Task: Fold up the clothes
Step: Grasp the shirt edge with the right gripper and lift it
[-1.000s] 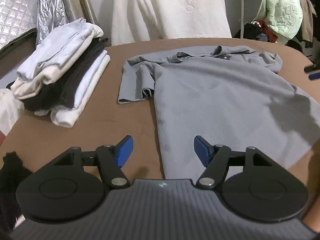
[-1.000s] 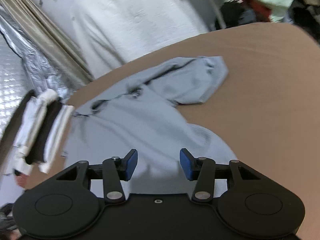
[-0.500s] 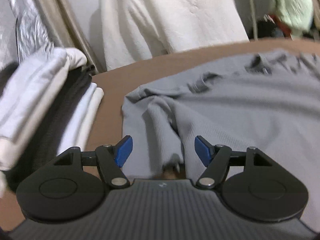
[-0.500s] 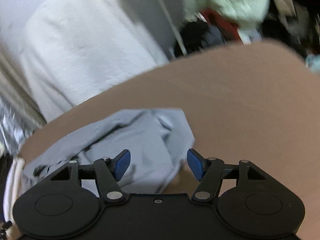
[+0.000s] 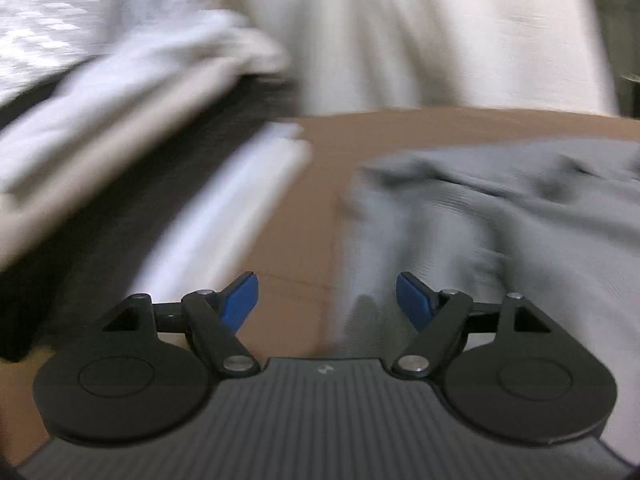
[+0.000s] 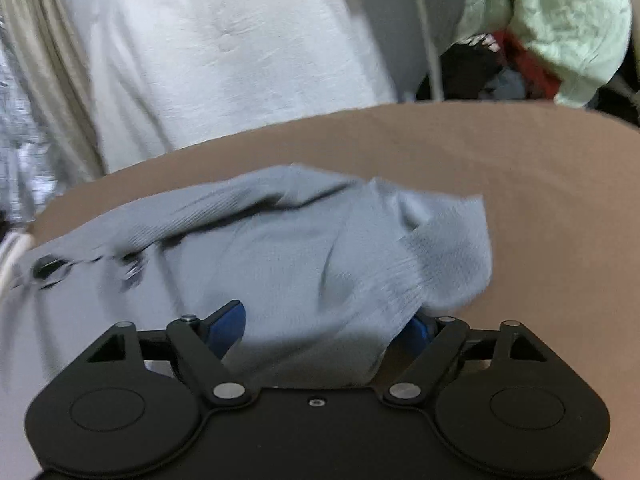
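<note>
A grey polo shirt [image 5: 500,216] lies spread on the brown table [image 5: 304,208]. My left gripper [image 5: 326,300] is open and low over the table, at the edge of the shirt's left sleeve, with bare table between its blue pads. The view is blurred. In the right wrist view the shirt's right sleeve [image 6: 404,252] bunches up between the open fingers of my right gripper [image 6: 328,328]. The cloth covers most of the right pad. The collar with its buttons [image 6: 132,268] shows to the left.
A stack of folded white and black clothes [image 5: 132,168] stands left of the shirt. A white garment [image 6: 224,56] hangs behind the table's far edge. A pale green jacket [image 6: 560,20] and other clothes hang at the back right.
Both grippers moved forward and down toward the shirt's sleeves. The left one shifted left to the sleeve's edge. The right sleeve now sits between the right fingers. Both stay open.
</note>
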